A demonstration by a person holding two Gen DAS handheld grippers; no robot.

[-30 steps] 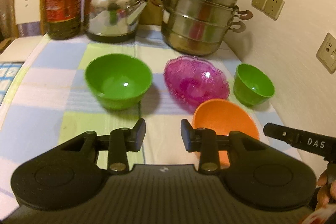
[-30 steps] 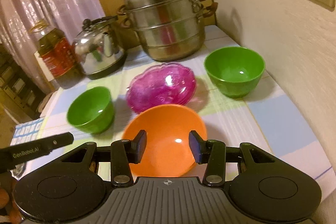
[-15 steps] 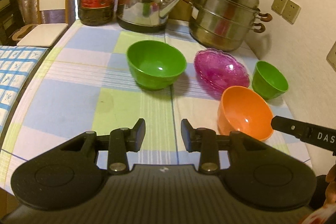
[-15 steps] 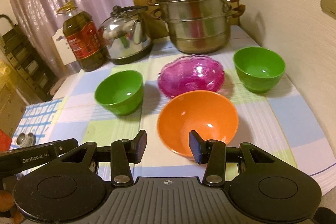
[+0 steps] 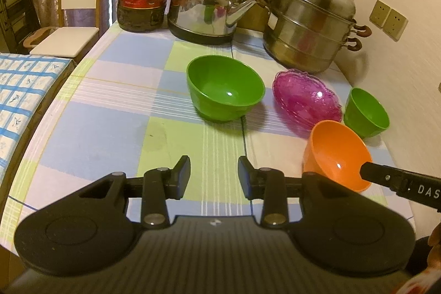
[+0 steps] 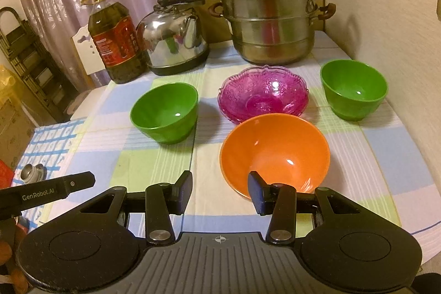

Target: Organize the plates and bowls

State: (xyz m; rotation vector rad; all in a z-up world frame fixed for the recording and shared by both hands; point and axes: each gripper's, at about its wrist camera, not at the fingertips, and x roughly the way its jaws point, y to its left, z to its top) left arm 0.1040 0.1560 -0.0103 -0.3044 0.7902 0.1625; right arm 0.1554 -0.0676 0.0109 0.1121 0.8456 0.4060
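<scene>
Checked tablecloth (image 6: 154, 156) now in fuller view since we drew back: orange bowl (image 6: 275, 150) nearest, pink dish (image 6: 263, 95) behind, green bowls far left (image 6: 165, 115) and right (image 6: 354, 88); our left gripper (image 5: 213, 174) and right gripper (image 6: 219, 190) gape empty, sorting unstarted.

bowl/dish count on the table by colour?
Green bowls: 2, a larger one and a smaller one
Orange bowl: 1
Pink glass dish: 1
Total: 4
</scene>
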